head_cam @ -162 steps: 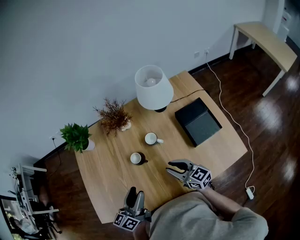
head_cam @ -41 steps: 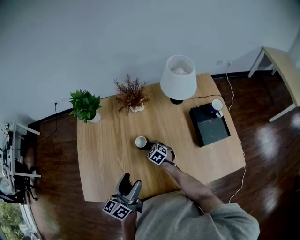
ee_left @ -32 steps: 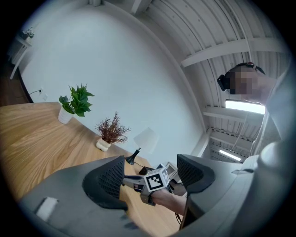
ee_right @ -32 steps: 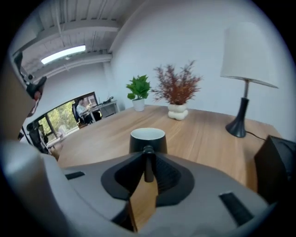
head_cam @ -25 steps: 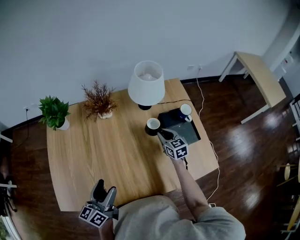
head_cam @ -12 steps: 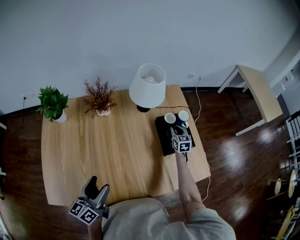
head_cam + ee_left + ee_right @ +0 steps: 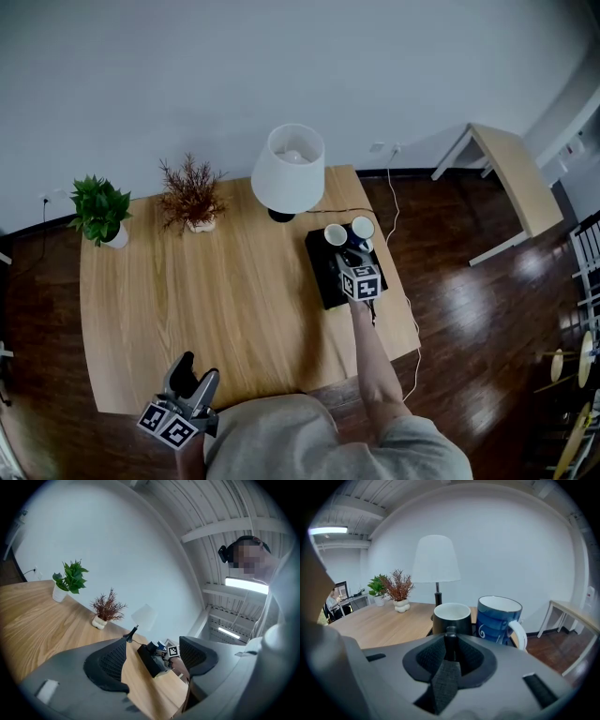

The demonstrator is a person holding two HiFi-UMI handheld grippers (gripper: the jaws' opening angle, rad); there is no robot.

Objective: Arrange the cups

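Observation:
A black cup (image 7: 336,235) with a white inside stands upright at the far end of the black box (image 7: 330,277), just left of the blue cup (image 7: 363,228). My right gripper (image 7: 345,256) reaches over the box and is shut on the black cup's handle (image 7: 450,639). In the right gripper view the black cup (image 7: 451,617) and the blue cup (image 7: 498,619) sit side by side, nearly touching, with the blue cup's white handle turned right. My left gripper (image 7: 192,372) hovers at the table's near edge, open and holding nothing; its fingers (image 7: 107,666) frame the distant box (image 7: 149,661).
A white lamp (image 7: 288,170) stands just behind the box, and its cable (image 7: 392,202) runs off the table to the floor. A dried plant (image 7: 190,194) and a green potted plant (image 7: 101,210) line the far edge. A second table (image 7: 511,180) stands at the right.
My right gripper carried the black cup from the middle of the table to the box, beside the blue cup, and lowered it there. The left gripper stayed put.

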